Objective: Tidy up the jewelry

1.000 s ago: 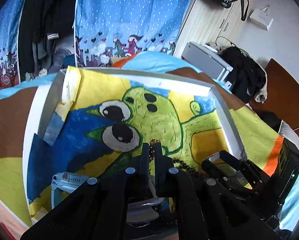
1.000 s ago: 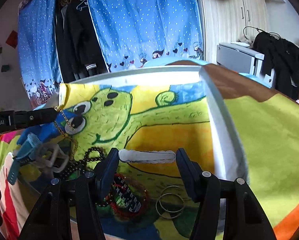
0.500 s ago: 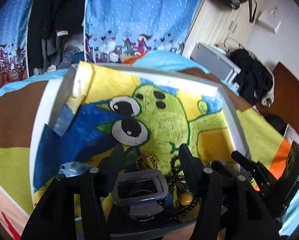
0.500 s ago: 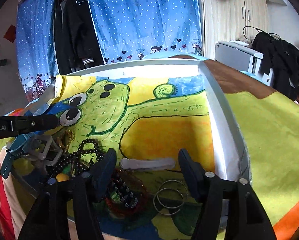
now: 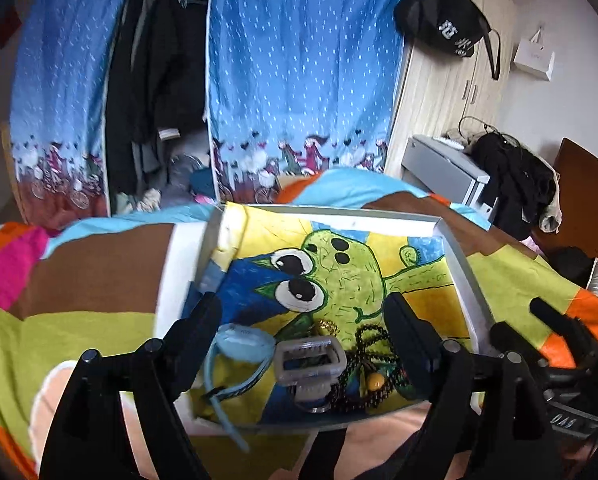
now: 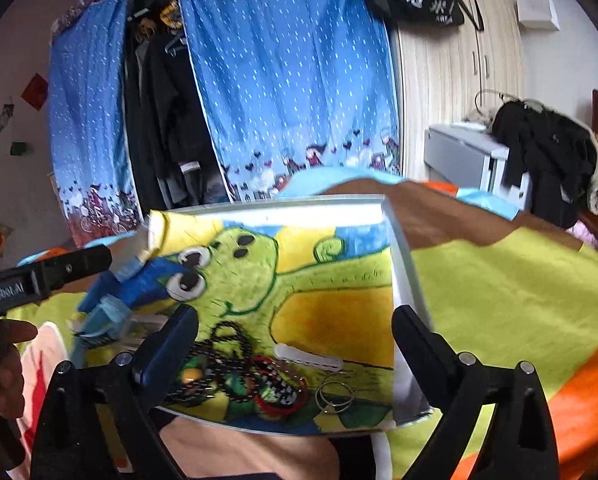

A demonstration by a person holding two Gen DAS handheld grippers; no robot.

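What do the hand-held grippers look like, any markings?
Both are matte black plastic. Each finger is a flat, angular linkage arm with round silver pivot pins, ending in a broad dark pad. From the right wrist view, the left hand-held gripper shows white lettering along its side, partly cut off, ending "Robot.AI". The right hand-held gripper shows no markings on its fingers. No cables or sleeves are visible.

Left wrist view: looks forward-down along own fingers, close above near-left part of painted tray (image 5: pixel 465 276). Right wrist view: same heading, close above tray's (image 6: pixel 403 276) near-right part. Shared: tray, black bead strand (image 5: pixel 373 360) (image 6: pixel 229 344), blue curtain (image 5: pixel 299 80) (image 6: pixel 291 80) ahead.
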